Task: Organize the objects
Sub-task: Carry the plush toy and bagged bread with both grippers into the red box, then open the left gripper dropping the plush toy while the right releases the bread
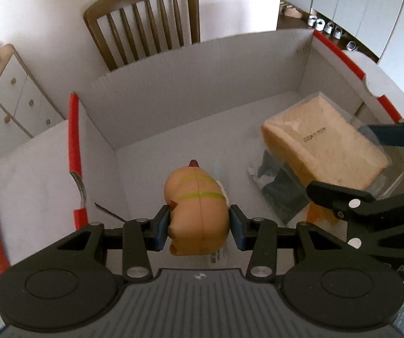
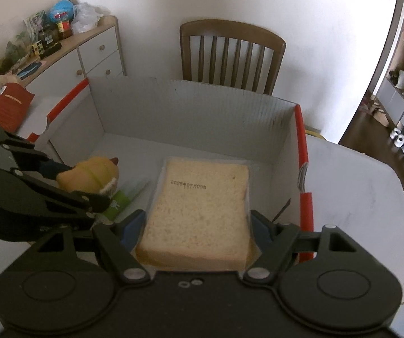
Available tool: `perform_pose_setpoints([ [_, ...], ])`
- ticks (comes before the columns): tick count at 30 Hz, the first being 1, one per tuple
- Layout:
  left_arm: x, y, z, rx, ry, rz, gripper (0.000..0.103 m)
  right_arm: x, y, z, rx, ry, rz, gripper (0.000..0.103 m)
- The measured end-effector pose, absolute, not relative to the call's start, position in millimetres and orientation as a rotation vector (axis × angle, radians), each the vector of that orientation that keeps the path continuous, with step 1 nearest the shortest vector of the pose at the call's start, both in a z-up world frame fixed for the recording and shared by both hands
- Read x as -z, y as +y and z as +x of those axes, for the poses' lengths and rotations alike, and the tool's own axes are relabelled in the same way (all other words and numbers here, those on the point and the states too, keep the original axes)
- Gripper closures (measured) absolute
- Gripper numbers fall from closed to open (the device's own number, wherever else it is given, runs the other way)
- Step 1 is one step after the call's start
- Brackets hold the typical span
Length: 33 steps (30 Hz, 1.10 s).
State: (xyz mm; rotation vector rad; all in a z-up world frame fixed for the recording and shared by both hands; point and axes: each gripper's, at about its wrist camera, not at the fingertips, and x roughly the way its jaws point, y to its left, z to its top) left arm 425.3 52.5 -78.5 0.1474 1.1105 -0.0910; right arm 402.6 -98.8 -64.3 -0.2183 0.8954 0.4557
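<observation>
A tan toy figure (image 1: 196, 197) with yellow-green stripes sits between the blue pads of my left gripper (image 1: 200, 225), which is shut on it. It hangs just above the floor of a white cardboard box (image 1: 173, 90) with red edges. My right gripper (image 2: 196, 225) is shut on a clear bag of sliced bread (image 2: 202, 197), low inside the same box (image 2: 187, 112). From the left wrist view the bread (image 1: 323, 140) and right gripper (image 1: 351, 163) are on the right. From the right wrist view the toy (image 2: 92, 174) and left gripper (image 2: 75, 183) are on the left.
A dark packet (image 1: 280, 194) and a green item (image 2: 117, 202) lie on the box floor between toy and bread. A wooden chair (image 2: 230, 53) stands behind the box. A cabinet (image 2: 89, 53) with clutter is at the left, and a red package (image 2: 7, 107) lies beside the box.
</observation>
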Motion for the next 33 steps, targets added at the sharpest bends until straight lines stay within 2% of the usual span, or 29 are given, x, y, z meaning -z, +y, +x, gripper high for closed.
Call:
perform_pose_setpoints([
  [7, 85.4, 50.4, 426.1, 0.093, 1.129, 0.146, 0.058, 65.6, -99.2, 400.1, -0.453, 0.889, -0.237, 0.024],
  [16, 76.8, 47.9, 419.9, 0.090, 1.096, 0.116, 0.048, 56.5, -102.1, 393.6, -0.448, 0.862, -0.279, 0.018],
  [19, 71.7, 46.8, 415.3, 0.094, 1.079, 0.112, 0.044, 52.3, -104.6, 389.8, -0.445, 0.854, -0.278, 0.015],
  [23, 62.2, 46.7, 408.0, 0.089, 1.052, 0.109, 0.031, 43.5, -110.2, 385.5, -0.449, 0.837, -0.267, 0.013],
  [33, 28.0, 56.6, 377.1, 0.092, 0.967, 0.060, 0.030, 8.8, -125.3, 359.4, -0.485, 0.777, -0.232, 0.009],
])
